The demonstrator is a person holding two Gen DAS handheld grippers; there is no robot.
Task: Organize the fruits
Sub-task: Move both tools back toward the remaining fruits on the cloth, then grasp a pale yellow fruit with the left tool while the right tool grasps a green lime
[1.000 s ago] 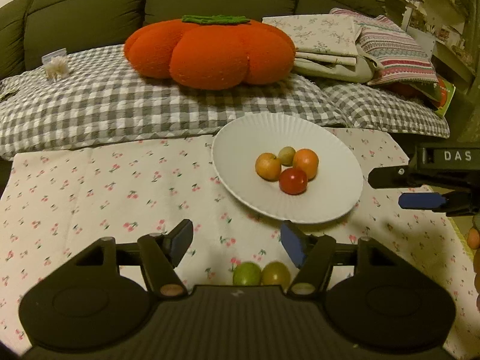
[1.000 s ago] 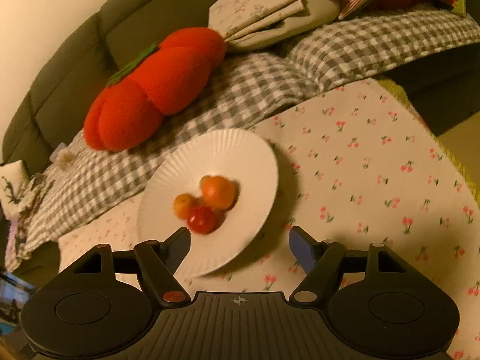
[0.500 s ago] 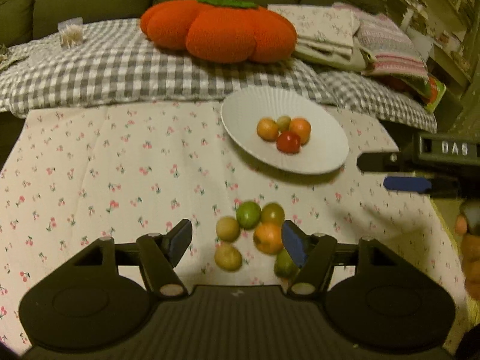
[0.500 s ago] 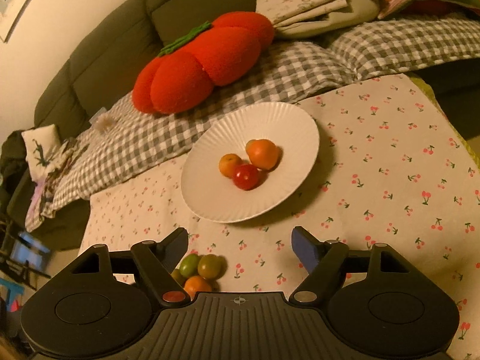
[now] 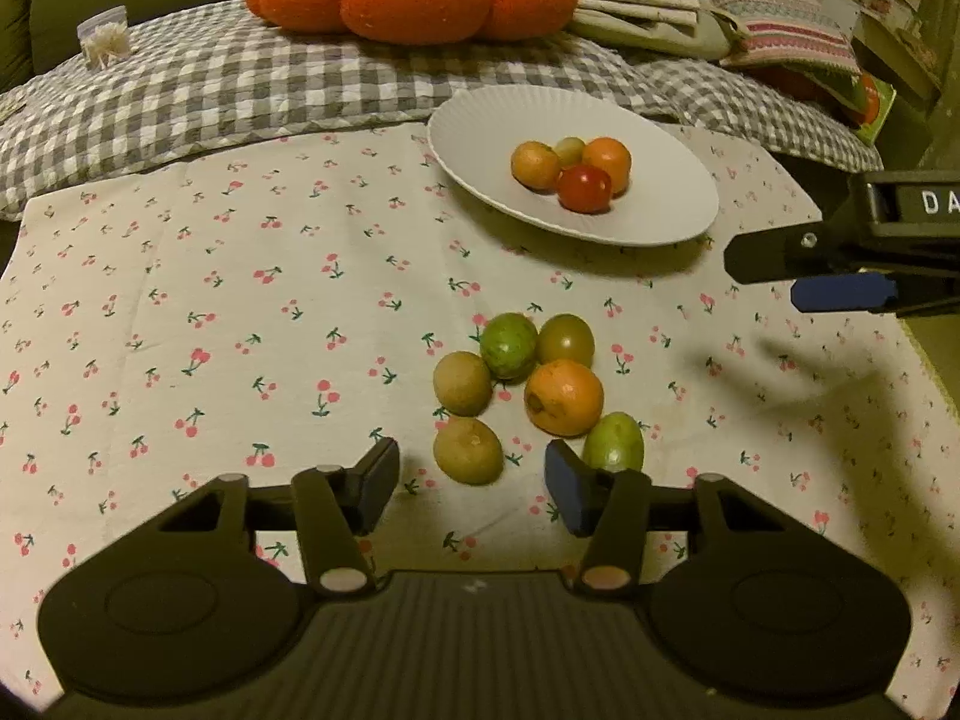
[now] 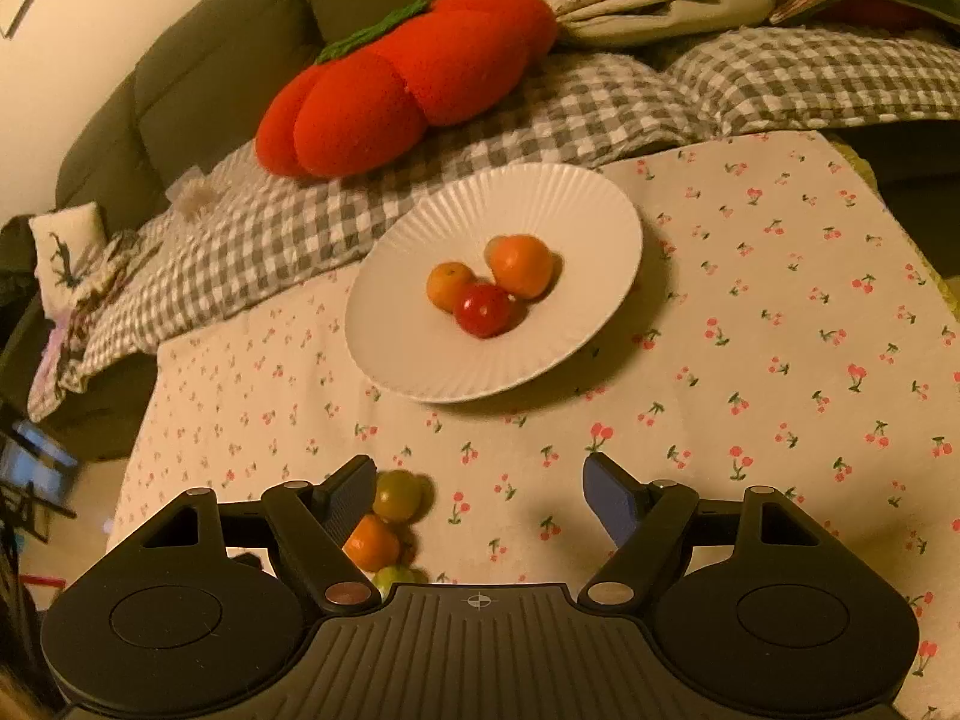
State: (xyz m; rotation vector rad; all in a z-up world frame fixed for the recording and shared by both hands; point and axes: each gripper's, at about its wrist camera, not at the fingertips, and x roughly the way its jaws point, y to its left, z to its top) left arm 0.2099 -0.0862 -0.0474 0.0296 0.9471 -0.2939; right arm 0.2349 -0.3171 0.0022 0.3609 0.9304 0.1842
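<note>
Six loose fruits (image 5: 522, 384) lie in a cluster on the cherry-print worktop (image 5: 240, 312), low centre of the left wrist view, below the white plate (image 5: 660, 228) that holds four already. The left gripper (image 5: 471, 477) hangs spread and empty, the yellow-green fruit (image 5: 468, 450) just ahead between its fingers. The right gripper (image 6: 480, 489) is likewise spread, holding nothing. I judge the nearest fruit the sensible pick: come down straight over it, keep the right finger clear of the green neighbour (image 5: 613, 443), and close gently so nothing rolls.
</note>
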